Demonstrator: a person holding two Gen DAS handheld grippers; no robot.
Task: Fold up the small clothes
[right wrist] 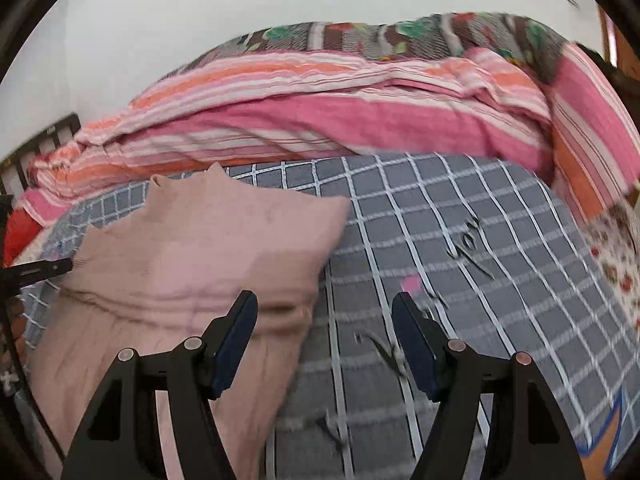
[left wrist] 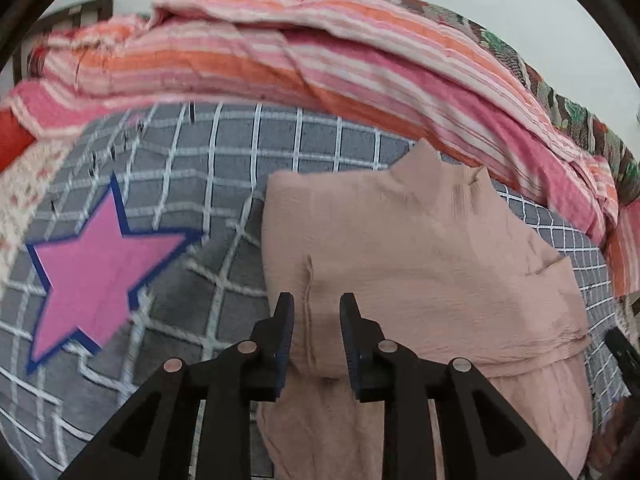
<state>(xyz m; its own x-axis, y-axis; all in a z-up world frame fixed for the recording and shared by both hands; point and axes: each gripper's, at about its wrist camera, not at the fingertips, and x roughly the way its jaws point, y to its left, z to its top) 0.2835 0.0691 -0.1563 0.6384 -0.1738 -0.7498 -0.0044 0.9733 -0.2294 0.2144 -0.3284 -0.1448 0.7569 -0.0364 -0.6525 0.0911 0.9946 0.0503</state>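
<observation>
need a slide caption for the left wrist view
Left claw open above a partly folded beige garment on a grey checked bedsheet with a pink star.

I was working on a bed covered by a grey checked sheet (left wrist: 224, 296) with a pink star (left wrist: 96, 272) printed on it. The tan garment (left wrist: 420, 264) lay flat on the sheet, right of the star, and a striped pink-orange blanket (left wrist: 320, 76) was bunched up behind it.

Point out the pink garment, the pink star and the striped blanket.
Garment (left wrist: 420, 248): left wrist view, middle of its folded upper part.
Star (left wrist: 96, 276): left wrist view, centre of the pink fill.
Blanket (right wrist: 320, 120): right wrist view, its pink band.
</observation>
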